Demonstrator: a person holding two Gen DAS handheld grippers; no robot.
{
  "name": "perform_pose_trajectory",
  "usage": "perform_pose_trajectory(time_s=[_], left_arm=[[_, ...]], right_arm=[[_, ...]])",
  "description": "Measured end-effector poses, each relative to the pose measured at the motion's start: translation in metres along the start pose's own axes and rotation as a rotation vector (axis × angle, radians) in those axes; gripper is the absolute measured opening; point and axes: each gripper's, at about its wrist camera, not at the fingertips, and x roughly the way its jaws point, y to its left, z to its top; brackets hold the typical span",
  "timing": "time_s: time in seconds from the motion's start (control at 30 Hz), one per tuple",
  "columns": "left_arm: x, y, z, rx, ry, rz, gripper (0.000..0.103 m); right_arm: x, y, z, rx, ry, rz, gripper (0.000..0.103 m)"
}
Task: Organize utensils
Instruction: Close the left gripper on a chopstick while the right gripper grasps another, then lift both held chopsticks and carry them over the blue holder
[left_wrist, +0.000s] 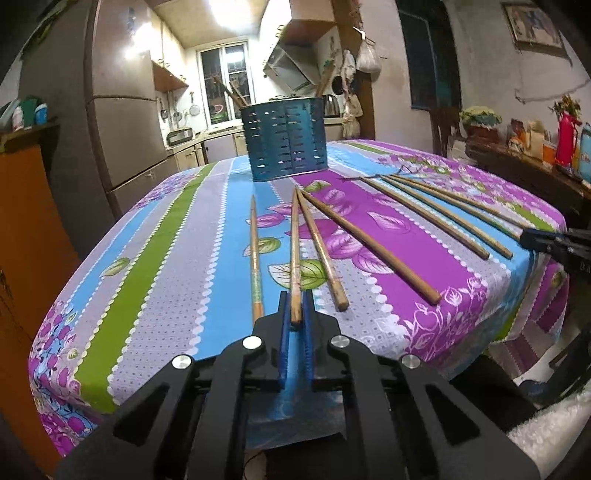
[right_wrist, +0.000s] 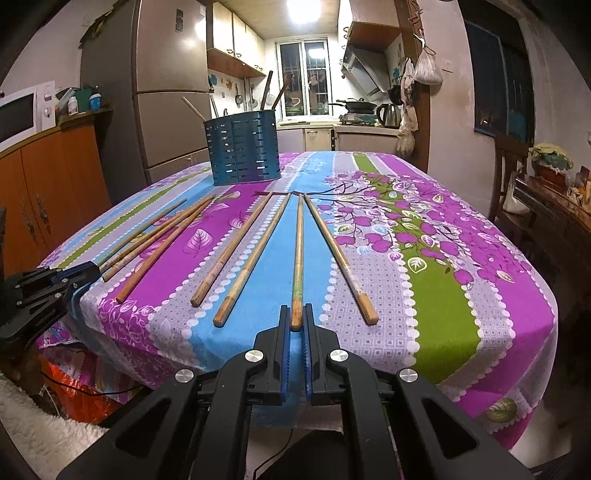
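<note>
Several wooden chopsticks lie loose on the flowered tablecloth (left_wrist: 166, 258). My left gripper (left_wrist: 295, 299) is shut on the near end of one chopstick (left_wrist: 294, 240), which still rests on the cloth; others lie beside it (left_wrist: 255, 258) (left_wrist: 321, 251). My right gripper (right_wrist: 295, 312) is shut on the near end of another chopstick (right_wrist: 298, 258), with neighbours on both sides (right_wrist: 340, 258) (right_wrist: 255, 262). A blue perforated utensil holder (left_wrist: 284, 140) (right_wrist: 242, 151) stands at the far side with a few utensils sticking out. Each gripper shows at the other view's edge: the right gripper (left_wrist: 532, 238) and the left gripper (right_wrist: 86, 271).
The table's near edge (right_wrist: 332, 373) runs just in front of both grippers. An orange cabinet (right_wrist: 55, 184) and a tall fridge (right_wrist: 170, 92) stand left of the table. A dark side table (left_wrist: 524, 162) crowded with bottles is on the right. A white fluffy rug (right_wrist: 33, 424) lies below.
</note>
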Motion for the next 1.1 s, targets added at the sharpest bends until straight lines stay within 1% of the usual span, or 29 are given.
perform_pose_trajectory(time_s=[0.13,0.3,0.57,0.77,0.87,1.1], left_arm=[[-0.007,0.006,0.004,-0.031,-0.011,0.013,0.005],[-0.019,0.007,0.007,-0.039,-0.001,0.005,0.005],[-0.042,0.007,0.02,-0.018,-0.049,0.034,0.005],[-0.063,0.015,0.039,-0.035,-0.107,0.042,0.005],[-0.074,0.019,0.052,-0.045,-0.136,0.026,0.005],[-0.096,0.019,0.083,-0.023,-0.216,-0.014,0.005]], right_arm=[[-0.003,0.0,0.001,-0.007,-0.007,-0.006,0.007],[-0.008,-0.001,0.003,-0.009,-0.012,-0.007,0.007],[-0.026,-0.005,0.005,-0.02,-0.035,-0.01,0.007],[-0.047,0.001,0.019,-0.057,-0.09,-0.007,0.007],[-0.059,0.003,0.031,-0.072,-0.126,0.0,0.007],[-0.082,0.001,0.059,-0.096,-0.198,0.01,0.007]])
